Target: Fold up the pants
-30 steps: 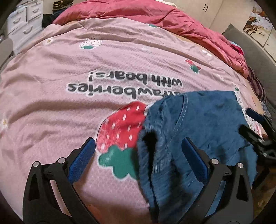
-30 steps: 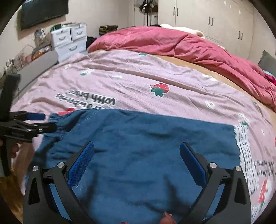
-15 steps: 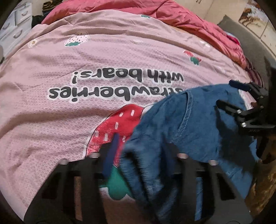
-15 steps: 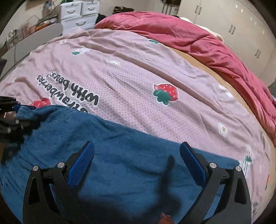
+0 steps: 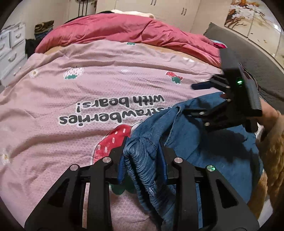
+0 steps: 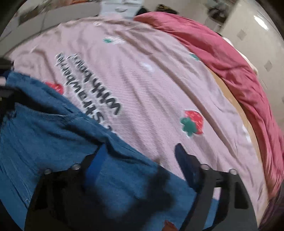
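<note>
Blue denim pants lie on a pink strawberry bedspread. My left gripper is shut on the bunched elastic waistband of the pants, which hangs down between its fingers. My right gripper shows at the right of the left wrist view, open, over the far edge of the pants. In the blurred right wrist view my right gripper is open, its left finger over the pants and its right finger over the bedspread.
A crumpled red duvet lies along the far side of the bed. White drawers stand at the far left. Wardrobe doors line the back wall. A grey headboard or cushion is at the right.
My left gripper has closed on the waistband and lifted it. My right gripper has swung over towards the pants' far edge and its jaws have narrowed, still open.
</note>
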Demonstrator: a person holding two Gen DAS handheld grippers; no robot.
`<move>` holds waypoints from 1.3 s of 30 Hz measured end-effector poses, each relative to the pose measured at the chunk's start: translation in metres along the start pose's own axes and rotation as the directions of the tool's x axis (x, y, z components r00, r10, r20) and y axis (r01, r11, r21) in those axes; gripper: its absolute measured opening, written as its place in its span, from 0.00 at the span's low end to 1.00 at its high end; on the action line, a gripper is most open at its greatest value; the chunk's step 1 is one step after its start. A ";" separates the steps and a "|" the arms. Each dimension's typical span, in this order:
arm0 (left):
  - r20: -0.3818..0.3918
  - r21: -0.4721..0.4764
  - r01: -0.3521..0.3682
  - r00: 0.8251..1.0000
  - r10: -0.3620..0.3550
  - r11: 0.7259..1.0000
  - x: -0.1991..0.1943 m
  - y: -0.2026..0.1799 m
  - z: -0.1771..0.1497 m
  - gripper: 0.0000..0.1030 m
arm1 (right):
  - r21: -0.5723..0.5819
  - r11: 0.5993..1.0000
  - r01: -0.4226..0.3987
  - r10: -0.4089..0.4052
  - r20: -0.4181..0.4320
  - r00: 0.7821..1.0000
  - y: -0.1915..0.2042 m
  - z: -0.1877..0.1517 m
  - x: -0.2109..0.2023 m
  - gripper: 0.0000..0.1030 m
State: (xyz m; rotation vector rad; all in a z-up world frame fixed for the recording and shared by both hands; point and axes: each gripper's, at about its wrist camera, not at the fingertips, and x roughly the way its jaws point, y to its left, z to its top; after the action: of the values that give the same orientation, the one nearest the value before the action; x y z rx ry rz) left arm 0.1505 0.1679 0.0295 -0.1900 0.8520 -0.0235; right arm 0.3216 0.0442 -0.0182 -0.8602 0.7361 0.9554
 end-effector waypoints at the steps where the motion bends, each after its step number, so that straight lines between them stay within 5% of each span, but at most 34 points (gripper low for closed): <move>1: 0.009 0.011 -0.002 1.000 0.002 1.000 -0.002 -0.002 0.000 0.22 | -0.038 0.999 -0.004 0.004 -0.014 1.000 0.006 0.002 0.005 0.70; 4: 0.010 0.033 -0.019 1.000 0.019 0.999 0.000 -0.004 -0.001 0.22 | -0.061 0.997 -0.043 0.041 -0.028 0.999 0.013 0.001 0.015 0.49; 6: -0.005 0.039 -0.053 0.999 0.054 0.998 0.008 -0.002 -0.002 0.22 | -0.030 0.994 -0.109 0.109 -0.016 0.994 0.013 -0.002 0.013 0.20; 9: -0.016 0.028 -0.078 0.997 0.079 0.997 0.013 0.001 -0.002 0.22 | -0.001 0.997 -0.080 0.080 0.023 0.997 0.016 -0.008 0.001 0.08; 20: 0.078 0.108 -0.099 0.993 0.091 0.989 -0.010 -0.017 -0.008 0.22 | 0.250 0.961 -0.116 0.058 0.228 0.972 0.018 -0.065 -0.098 0.06; 32: 0.231 0.243 -0.159 0.968 0.102 0.957 -0.072 -0.072 -0.052 0.26 | 0.335 0.930 -0.153 0.044 0.312 0.949 0.071 -0.130 -0.173 0.06; 39: 0.196 0.152 -0.073 0.980 0.043 0.986 -0.091 -0.074 -0.105 0.26 | 0.320 0.926 -0.198 0.083 0.337 0.938 0.115 -0.165 -0.197 0.06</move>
State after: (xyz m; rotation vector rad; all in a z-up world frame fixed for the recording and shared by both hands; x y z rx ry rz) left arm 0.0159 0.0872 0.0429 -0.0167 0.6594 -0.0180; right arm 0.1141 -0.1382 0.0360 -0.3294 0.6666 1.0238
